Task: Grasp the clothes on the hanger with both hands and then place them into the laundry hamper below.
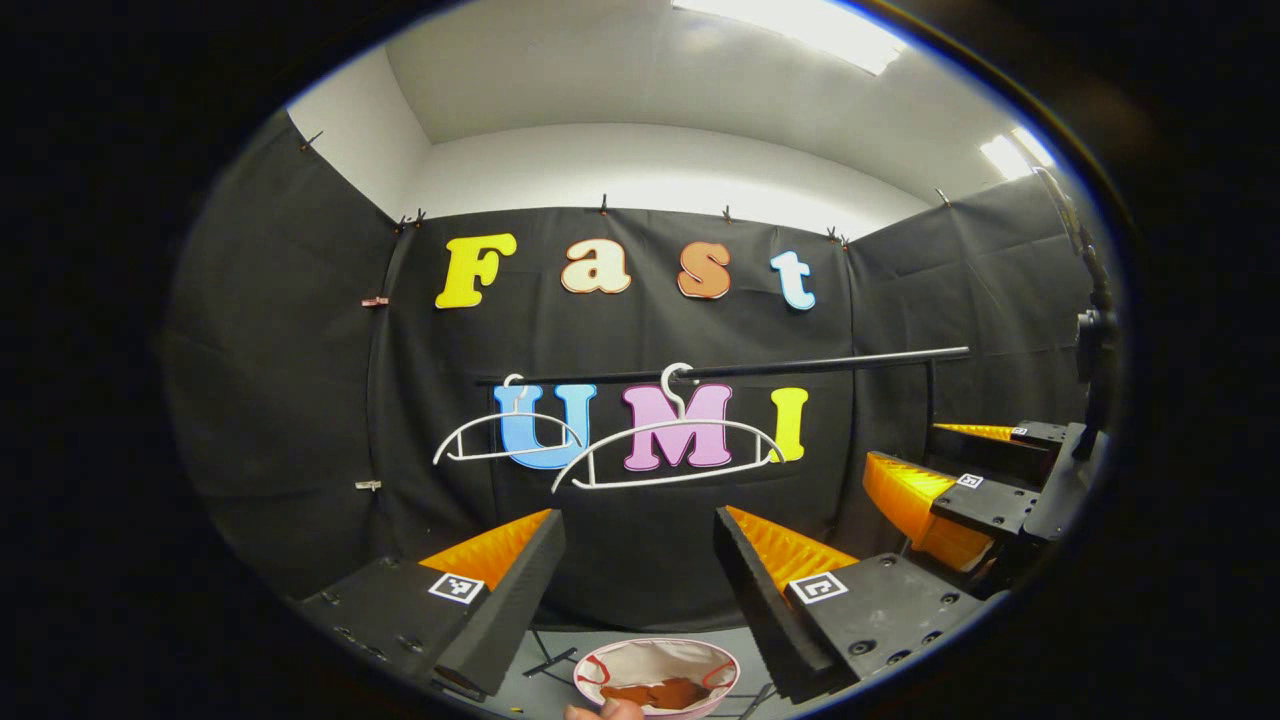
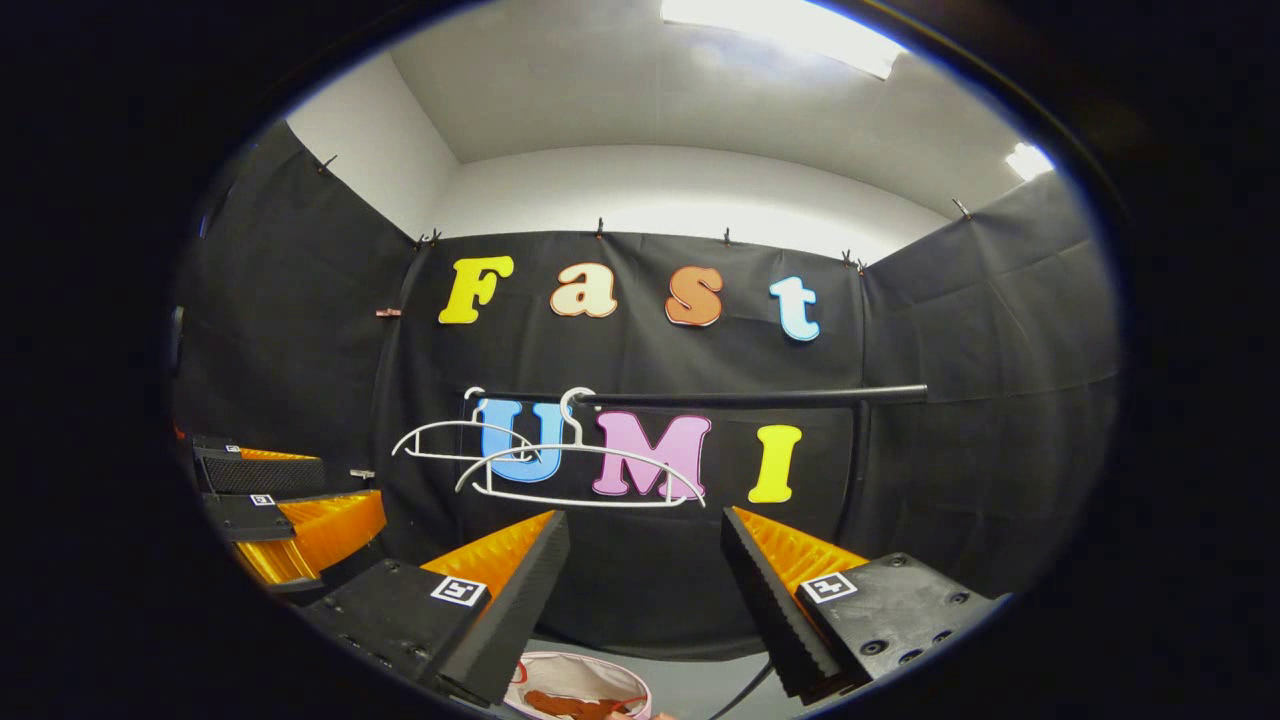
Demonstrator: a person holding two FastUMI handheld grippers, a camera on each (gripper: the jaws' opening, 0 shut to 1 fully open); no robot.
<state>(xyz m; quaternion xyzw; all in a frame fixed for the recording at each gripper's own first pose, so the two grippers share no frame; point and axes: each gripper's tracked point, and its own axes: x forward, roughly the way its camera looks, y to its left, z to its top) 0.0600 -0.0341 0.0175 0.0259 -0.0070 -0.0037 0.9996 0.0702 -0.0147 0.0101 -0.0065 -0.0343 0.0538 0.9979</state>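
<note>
Two white hangers hung bare on the black rail (image 1: pixel 800 365) across the middle of the left gripper view, a smaller one (image 1: pixel 508 440) at centre left and a larger one (image 1: pixel 668 455) beside it at centre. Low in the frame, the left gripper (image 1: pixel 640 580) had its jaws spread wide with nothing between them. At the bottom edge sat the laundry hamper (image 1: pixel 655 665), its pale rim cut off by the frame, and inside it lay the clothes (image 1: pixel 655 693) as a rust-brown heap (too small and crumpled to tell what kind of garment). A bit of a hand (image 1: pixel 603 711) showed at the very bottom, mostly cut off. At the right edge of that view the right gripper (image 1: pixel 960 470) appeared from the side, its fingers apart. In the right gripper view the right gripper's own jaws (image 2: pixel 645 585) likewise stood wide open around empty space, with the hamper's rim (image 2: pixel 580 668) and a sliver of the brown cloth (image 2: pixel 570 705) partly hidden behind the left-hand finger at bottom centre. The left gripper (image 2: pixel 290 500) showed at the lower left, half lost in the dark margin.
</note>
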